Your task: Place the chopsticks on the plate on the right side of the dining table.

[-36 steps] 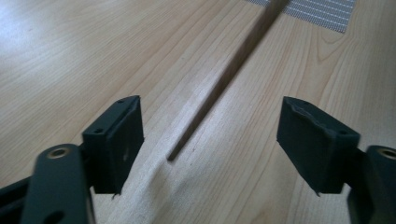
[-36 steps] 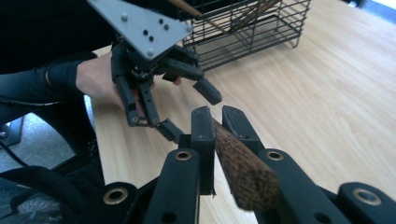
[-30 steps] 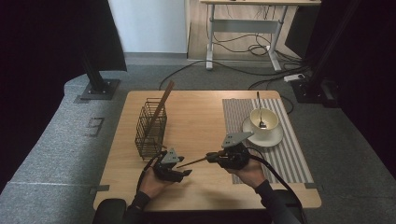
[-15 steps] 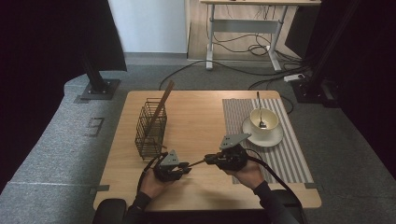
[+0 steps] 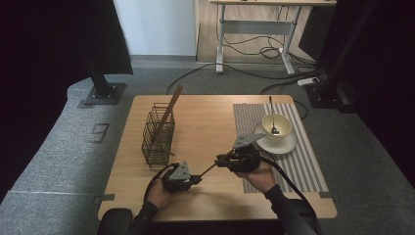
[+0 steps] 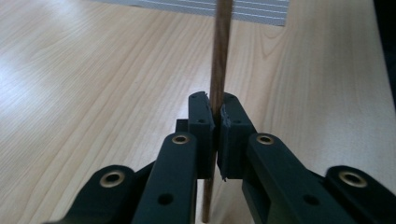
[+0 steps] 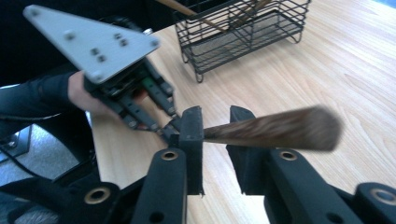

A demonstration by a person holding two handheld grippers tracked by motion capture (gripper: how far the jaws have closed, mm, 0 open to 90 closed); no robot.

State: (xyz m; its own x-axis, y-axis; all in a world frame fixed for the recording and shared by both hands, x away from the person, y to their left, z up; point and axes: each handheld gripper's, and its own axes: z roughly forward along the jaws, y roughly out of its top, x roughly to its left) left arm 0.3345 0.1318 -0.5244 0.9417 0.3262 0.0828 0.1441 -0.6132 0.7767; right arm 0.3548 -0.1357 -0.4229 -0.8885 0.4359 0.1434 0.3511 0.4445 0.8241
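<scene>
Work in hand: a wooden utensil (image 5: pixel 208 170) is being passed from one gripper to the other, low over the wooden table (image 5: pixel 205 122), in front of the wire basket (image 5: pixel 158 135).

Left gripper (image 6: pixel 216 122): the jaws have just been closing and are now pinched on the thin, round handle end of the utensil, which runs straight up between the pads in the left gripper view. In the high view the left gripper (image 5: pixel 195 178) is seen near the table's front edge.

Right gripper (image 7: pixel 215 131): the jaws have just been opening; a gap is visible between the right pad and the wood, so the broad, flat end lies between them without being pressed. In the high view the right gripper (image 5: pixel 221 159) is seen just beyond and to the right of the left one.

Utensil's place: it is spanned between the two grippers, slanted, clear of the table, thin end left, broad end right.

Handling, as judged: light, stiff and not fragile; smooth wood that may slip or pivot in a narrow pinch. The round shaft is best taken squarely, some way in from its tip, to limit swinging.

Other things: a second wooden stick (image 5: pixel 169 113) leans in the basket; a cup (image 5: pixel 277 126) with a spoon stands on a saucer on the striped mat (image 5: pixel 303 161), well apart.
</scene>
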